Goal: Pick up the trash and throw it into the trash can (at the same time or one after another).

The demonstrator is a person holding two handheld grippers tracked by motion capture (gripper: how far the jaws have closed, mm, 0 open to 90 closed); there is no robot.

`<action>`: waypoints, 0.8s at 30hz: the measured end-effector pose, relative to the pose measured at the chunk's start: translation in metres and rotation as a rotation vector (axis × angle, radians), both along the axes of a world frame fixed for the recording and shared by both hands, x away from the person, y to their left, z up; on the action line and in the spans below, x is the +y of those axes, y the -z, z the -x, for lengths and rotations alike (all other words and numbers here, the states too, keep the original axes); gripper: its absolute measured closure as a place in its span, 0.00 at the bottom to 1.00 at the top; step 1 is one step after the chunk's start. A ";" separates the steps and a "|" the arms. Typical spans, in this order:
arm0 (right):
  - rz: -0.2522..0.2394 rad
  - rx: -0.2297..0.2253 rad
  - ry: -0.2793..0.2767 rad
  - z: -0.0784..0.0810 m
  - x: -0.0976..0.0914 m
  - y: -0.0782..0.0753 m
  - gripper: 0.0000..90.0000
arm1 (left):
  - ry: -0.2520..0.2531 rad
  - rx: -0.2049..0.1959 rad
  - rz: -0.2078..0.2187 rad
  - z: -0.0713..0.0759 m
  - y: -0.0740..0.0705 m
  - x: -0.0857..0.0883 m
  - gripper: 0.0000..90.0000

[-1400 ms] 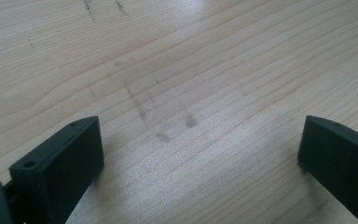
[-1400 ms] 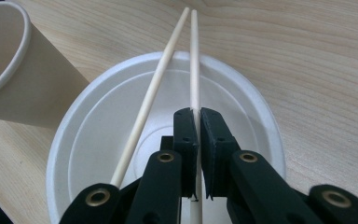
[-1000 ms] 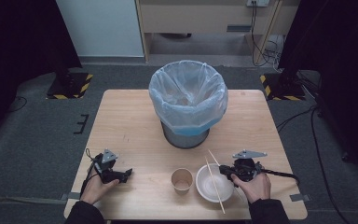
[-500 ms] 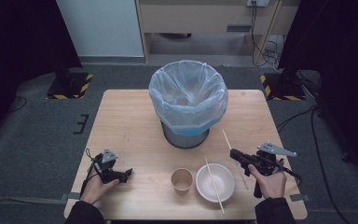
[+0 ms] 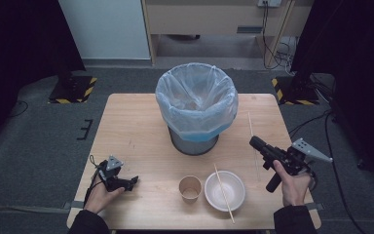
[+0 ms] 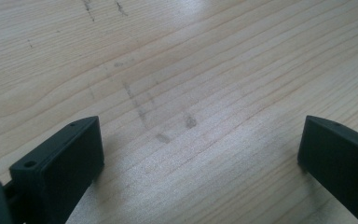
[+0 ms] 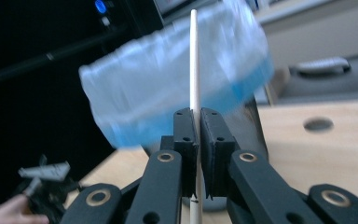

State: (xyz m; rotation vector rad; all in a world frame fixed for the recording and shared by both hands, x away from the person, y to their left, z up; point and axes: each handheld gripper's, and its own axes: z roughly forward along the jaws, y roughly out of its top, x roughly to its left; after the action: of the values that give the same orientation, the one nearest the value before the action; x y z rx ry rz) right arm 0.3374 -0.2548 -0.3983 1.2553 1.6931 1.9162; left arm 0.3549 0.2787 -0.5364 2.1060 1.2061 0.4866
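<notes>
Clamping one chopstick (image 7: 195, 60) between its jaws, the right gripper (image 5: 259, 145) has lifted away from the white bowl (image 5: 224, 190) toward the bin (image 5: 196, 108). Second chopstick (image 5: 223, 192) lies across that bowl. Left gripper (image 5: 129, 182) unchanged on the desk (image 5: 131, 126); the left gripper view shows its jaws apart over bare wood.

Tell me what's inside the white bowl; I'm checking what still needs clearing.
One chopstick lies slanted across the white bowl, its near end sticking out over the rim. Otherwise the bowl looks bare, though the strip of its floor beneath the stick is covered.
</notes>
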 end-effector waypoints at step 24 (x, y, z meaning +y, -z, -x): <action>-0.106 -0.248 0.039 -0.047 0.018 -0.095 0.96 | 0.001 0.001 -0.001 0.000 0.000 0.000 0.00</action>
State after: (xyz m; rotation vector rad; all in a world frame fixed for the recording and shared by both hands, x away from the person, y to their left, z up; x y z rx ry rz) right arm 0.3847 -0.2368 -0.3036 1.0268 1.4506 2.0652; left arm 0.3551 0.2786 -0.5363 2.1076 1.2053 0.4853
